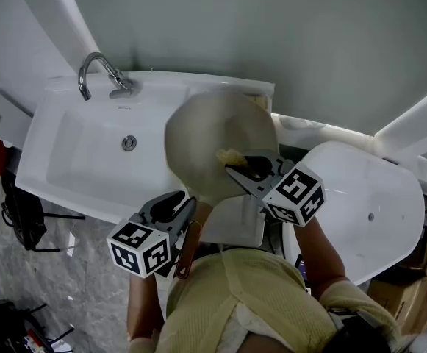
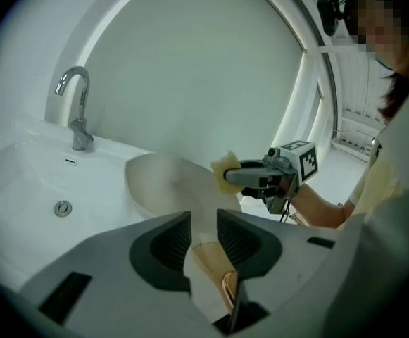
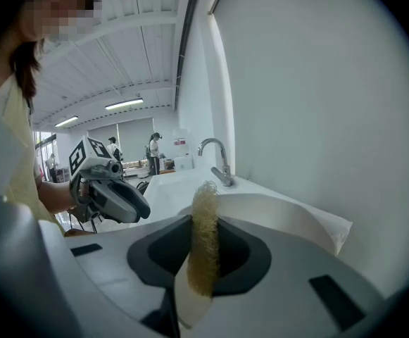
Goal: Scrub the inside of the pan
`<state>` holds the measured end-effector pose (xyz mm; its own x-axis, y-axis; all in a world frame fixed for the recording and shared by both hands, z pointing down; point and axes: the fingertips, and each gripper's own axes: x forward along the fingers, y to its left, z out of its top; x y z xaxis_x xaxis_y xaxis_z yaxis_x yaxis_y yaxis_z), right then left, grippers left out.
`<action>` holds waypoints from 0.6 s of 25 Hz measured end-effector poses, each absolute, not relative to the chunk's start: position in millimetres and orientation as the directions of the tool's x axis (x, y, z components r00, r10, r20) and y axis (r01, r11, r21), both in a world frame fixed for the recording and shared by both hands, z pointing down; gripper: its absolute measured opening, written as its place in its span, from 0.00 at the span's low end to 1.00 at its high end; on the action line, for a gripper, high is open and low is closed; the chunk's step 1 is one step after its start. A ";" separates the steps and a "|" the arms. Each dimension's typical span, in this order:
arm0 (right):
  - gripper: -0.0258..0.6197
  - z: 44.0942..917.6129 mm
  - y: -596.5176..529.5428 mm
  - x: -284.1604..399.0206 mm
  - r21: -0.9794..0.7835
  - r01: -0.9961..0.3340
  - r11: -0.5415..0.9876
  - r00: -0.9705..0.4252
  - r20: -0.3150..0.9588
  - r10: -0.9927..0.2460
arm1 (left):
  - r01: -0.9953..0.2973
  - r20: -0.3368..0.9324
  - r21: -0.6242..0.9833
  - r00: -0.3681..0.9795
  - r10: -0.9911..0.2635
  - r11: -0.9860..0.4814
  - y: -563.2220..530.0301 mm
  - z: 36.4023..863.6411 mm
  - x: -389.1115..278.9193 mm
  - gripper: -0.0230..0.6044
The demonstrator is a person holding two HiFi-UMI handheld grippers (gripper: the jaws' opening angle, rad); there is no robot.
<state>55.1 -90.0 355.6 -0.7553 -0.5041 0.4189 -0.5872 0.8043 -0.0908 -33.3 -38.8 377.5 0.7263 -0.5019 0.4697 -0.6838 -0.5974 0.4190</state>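
Head view: the cream round pan (image 1: 213,127) tilts over the white sink (image 1: 73,153), with a yellow fibrous sponge (image 1: 230,156) touching its inside.

Left gripper view: the left hand-held gripper (image 2: 203,222) clamps the pan's wooden handle (image 2: 215,263).

Right gripper view: the right hand-held gripper (image 3: 205,224) pinches the sponge. Best to scrub in overlapping circles with the handle braced.

Fig. 1. We note a pale yellow short-sleeved top (image 1: 235,300). The left gripper (image 1: 175,204) and right gripper (image 1: 248,169) are grey with black ribbed pads (image 2: 163,248). Each carries a white cube (image 1: 141,247) with black square markers.
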 end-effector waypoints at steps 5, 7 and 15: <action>0.17 352.9 -91.7 65.2 -0.118 -0.645 0.755 -0.733 0.377 -0.567 | -0.743 0.388 0.358 0.670 -0.633 -0.566 -51.8 353.0 -42.6 0.25; 0.17 352.1 -92.2 69.2 -0.133 -0.665 0.735 -0.723 0.360 -0.590 | -0.755 0.344 0.373 0.653 -0.675 -0.539 -56.5 344.7 -47.3 0.23; 0.17 353.1 -88.1 82.5 -0.199 -0.710 0.676 -0.699 0.313 -0.643 | -0.783 0.277 0.399 0.599 -0.752 -0.477 -63.3 337.1 -57.9 0.15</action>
<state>82.5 -88.1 353.1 -0.6992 -0.6426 0.3134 -0.7100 0.6756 -0.1987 -57.9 -63.3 337.1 0.5989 -0.7515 0.2766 -0.7831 -0.4774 0.3986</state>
